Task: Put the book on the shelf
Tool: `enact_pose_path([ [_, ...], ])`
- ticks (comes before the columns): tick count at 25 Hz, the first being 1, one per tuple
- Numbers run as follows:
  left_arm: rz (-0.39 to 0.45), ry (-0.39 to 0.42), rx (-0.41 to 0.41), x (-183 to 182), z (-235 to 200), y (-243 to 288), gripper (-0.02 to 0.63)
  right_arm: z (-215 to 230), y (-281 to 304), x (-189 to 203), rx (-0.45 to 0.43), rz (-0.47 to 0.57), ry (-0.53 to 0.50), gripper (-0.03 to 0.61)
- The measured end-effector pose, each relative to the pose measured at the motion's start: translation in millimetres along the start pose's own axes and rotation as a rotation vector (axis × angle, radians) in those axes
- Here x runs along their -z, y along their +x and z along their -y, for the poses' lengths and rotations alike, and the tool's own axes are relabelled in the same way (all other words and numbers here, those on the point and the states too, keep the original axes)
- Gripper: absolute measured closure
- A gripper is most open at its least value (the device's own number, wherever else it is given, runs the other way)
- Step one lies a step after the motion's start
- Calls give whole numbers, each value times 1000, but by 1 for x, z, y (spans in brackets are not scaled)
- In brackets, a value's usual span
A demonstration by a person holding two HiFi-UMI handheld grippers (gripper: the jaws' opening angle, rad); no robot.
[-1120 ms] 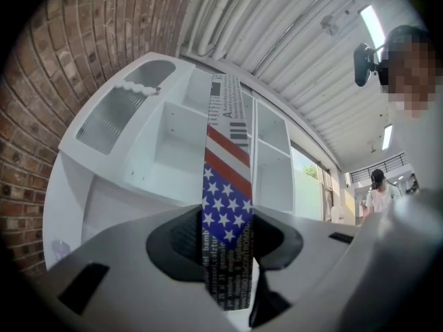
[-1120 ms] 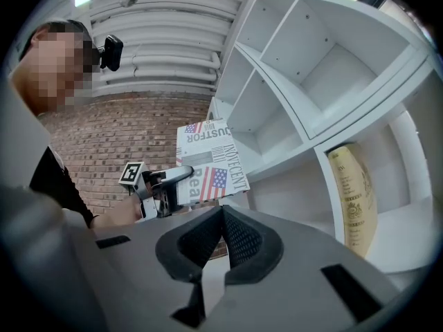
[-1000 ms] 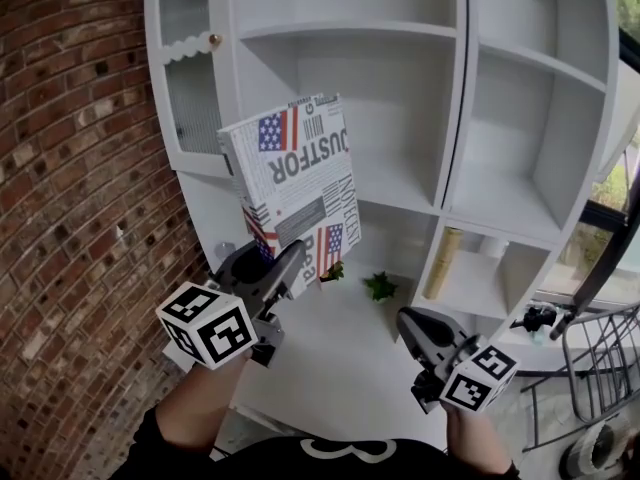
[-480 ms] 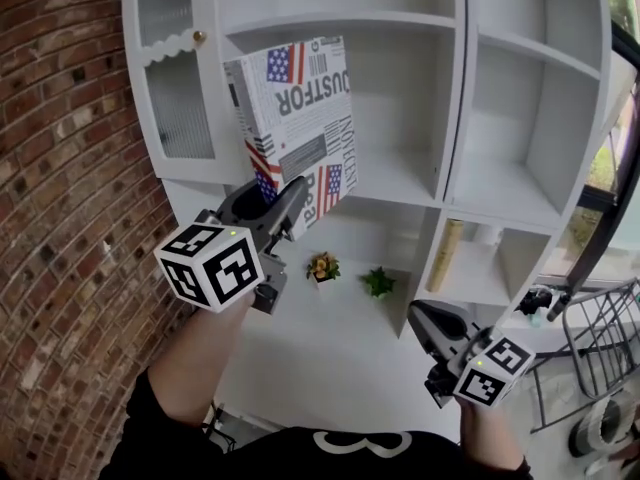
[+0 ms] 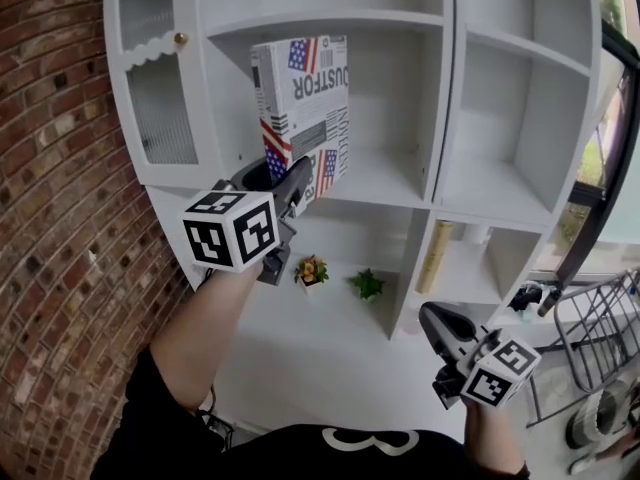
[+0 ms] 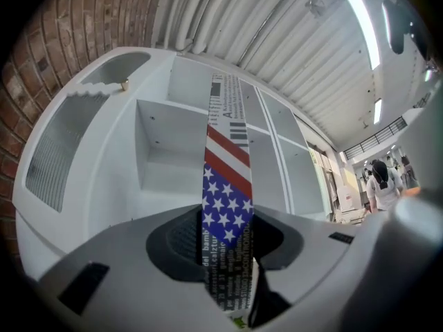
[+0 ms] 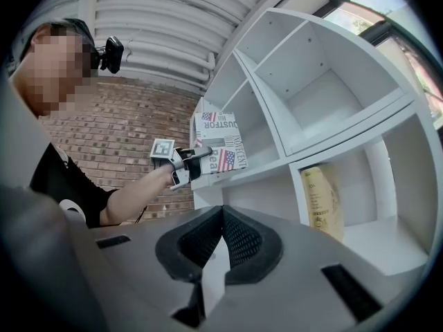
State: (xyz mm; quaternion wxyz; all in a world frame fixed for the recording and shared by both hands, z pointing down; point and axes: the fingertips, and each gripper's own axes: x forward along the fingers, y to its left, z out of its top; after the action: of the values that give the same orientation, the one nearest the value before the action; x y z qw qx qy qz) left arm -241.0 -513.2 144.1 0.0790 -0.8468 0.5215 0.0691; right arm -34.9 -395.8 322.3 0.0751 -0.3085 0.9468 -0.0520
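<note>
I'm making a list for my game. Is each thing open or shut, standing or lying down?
book: upright, held at its lower end, in front of the shelf
left gripper: shut on the book
right gripper: shut, empty
cabinet door: closed
yellow bottle: standing in a lower compartment
flower pot: upright
</note>
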Motion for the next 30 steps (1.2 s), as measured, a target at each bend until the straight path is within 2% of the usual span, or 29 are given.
enact_pose_path([
  [17, -91, 3, -80, 25, -30, 73, 466, 19, -22, 3, 81, -19, 9, 568],
  [30, -136, -18, -136, 44, -37, 99, 459, 26, -31, 4, 106, -16, 24, 568],
])
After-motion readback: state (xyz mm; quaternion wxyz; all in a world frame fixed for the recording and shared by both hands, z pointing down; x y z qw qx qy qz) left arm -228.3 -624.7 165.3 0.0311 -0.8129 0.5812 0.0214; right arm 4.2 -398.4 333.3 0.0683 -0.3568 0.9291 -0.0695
